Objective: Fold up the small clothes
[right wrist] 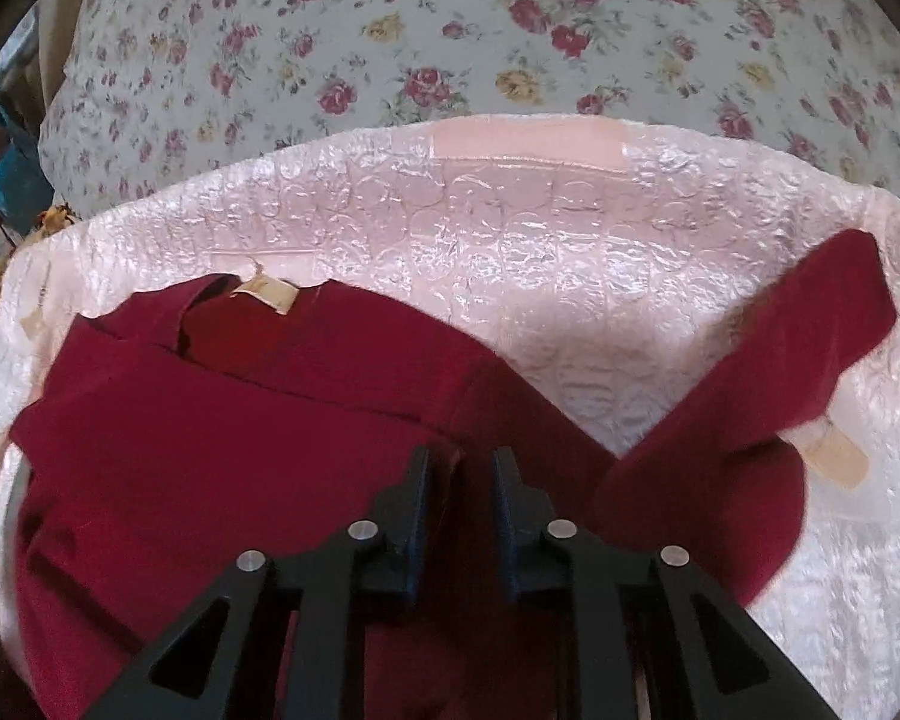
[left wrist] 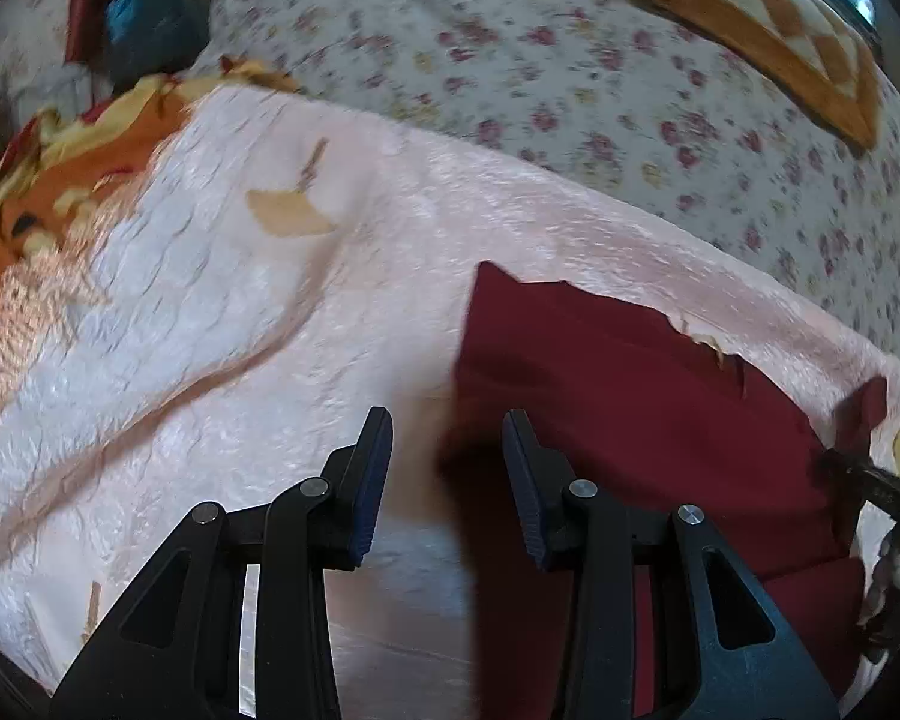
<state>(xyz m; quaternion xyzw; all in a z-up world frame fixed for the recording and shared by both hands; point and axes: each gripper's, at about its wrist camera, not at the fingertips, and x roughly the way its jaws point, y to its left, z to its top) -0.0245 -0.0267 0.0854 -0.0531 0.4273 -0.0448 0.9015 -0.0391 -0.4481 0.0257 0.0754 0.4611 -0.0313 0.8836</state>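
Left wrist view: the left gripper (left wrist: pixel 447 426) hangs w/ jaws apart, nothing between the pads, just pale cloth showing through the gap. It's released. Under it lies a pink quilted cover (left wrist: pixel 240 330), shiny & crinkled, spread over a floral bedsheet (left wrist: pixel 570 60). The dark red garment (left wrist: pixel 630 396) lies on the cover to the right of the tongs; its left edge runs just beside the right-hand finger (left wrist: pixel 525 480) and passes behind it lower down, but whether the pad touches fabric I can't tell. Garment's far edge carries a small tan label. At the far right edge, a dark bit of the other tool sits at the garment's right side, blurred. Far left: an orange-yellow patterned blanket (left wrist: pixel 60 168). Far right: an orange checked cushion (left wrist: pixel 768 18).

Right wrist view: the right gripper (right wrist: pixel 462 462) points down over the same garment (right wrist: pixel 210 450), which fills the near-left of the scene; neckline & tan label (right wrist: pixel 267 291) lie at the far side. Jaws stand narrowly apart w/ red fabric showing in the gap; whether the pads pinch a fold or just hover over it can't be told. One sleeve (right wrist: pixel 768 360) runs off to the far right, away from the tongs, angled across the pink cover (right wrist: pixel 510 222). Floral sheet (right wrist: pixel 450 30) beyond.
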